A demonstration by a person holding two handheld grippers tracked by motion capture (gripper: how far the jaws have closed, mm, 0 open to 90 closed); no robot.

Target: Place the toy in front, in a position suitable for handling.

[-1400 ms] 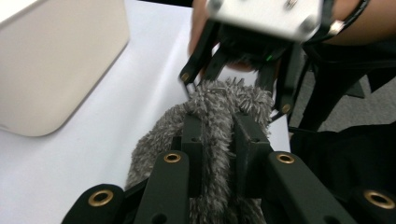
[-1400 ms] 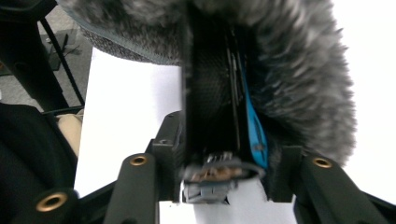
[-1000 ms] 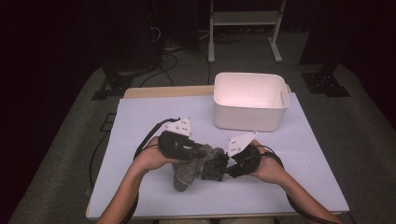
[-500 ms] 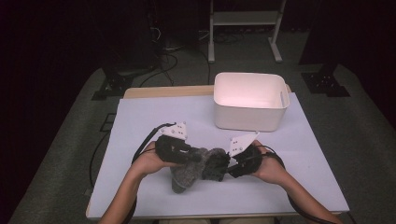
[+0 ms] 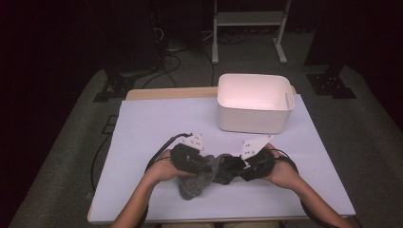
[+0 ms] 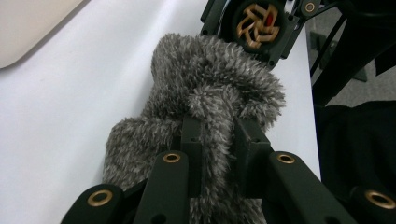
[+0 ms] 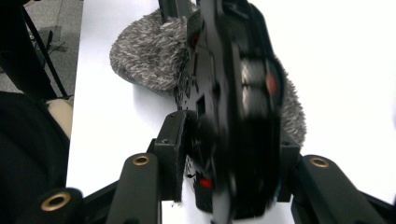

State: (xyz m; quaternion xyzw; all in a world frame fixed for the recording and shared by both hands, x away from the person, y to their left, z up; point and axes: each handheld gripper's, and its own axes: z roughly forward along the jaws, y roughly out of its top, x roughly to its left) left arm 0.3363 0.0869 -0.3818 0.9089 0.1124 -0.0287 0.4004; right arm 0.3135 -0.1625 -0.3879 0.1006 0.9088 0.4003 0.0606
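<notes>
Fuzzy grey pouch (image 5: 195,183) at table's 6 o'clock, between both hands, lower end resting on white table cover (image 5: 142,137). Left gripper (image 6: 217,140) clamped on fold of pouch rim, likely to hold mouth steady. Right gripper (image 7: 229,154) clamped on black toy car (image 7: 233,93), nose at pouch; looks like car going in or coming out, cannot tell which. White bin (image 5: 254,102) at 1 o'clock, well apart, looks empty.
</notes>
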